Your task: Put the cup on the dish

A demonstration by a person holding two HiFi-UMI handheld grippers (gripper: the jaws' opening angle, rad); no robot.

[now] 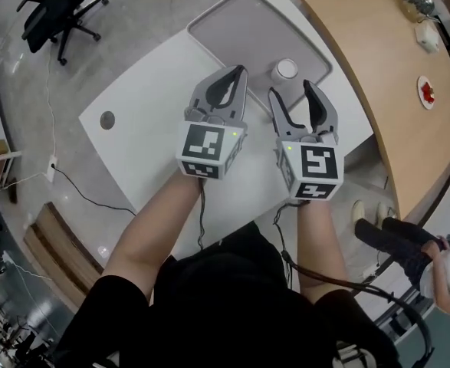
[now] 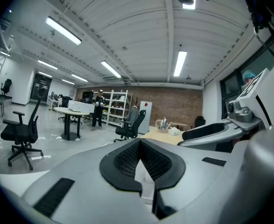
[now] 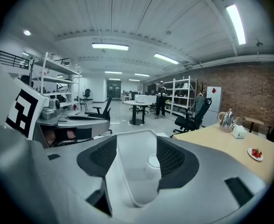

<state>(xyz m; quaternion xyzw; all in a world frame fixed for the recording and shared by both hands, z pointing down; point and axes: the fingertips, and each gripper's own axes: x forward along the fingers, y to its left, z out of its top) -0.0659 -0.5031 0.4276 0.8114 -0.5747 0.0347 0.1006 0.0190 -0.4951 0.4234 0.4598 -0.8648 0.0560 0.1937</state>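
A small white cup (image 1: 286, 70) stands upright on the near right corner of a grey tray (image 1: 232, 21) at the far side of the white table (image 1: 148, 113). My right gripper (image 1: 291, 89) is open, its tips just short of the cup and above the table. In the right gripper view the cup (image 3: 153, 164) and the tray (image 3: 127, 171) show between the spread jaws of the right gripper (image 3: 137, 143). My left gripper (image 1: 242, 69) hangs beside the right one, left of the cup, jaws shut on nothing. Its pads meet at the tip in the left gripper view (image 2: 139, 141).
A curved wooden table (image 1: 385, 75) to the right carries a small plate with something red (image 1: 426, 90), a kettle (image 1: 418, 2) and a white object (image 1: 427, 37). An office chair (image 1: 56, 10) stands far left. A person's shoes (image 1: 385, 232) are at the right.
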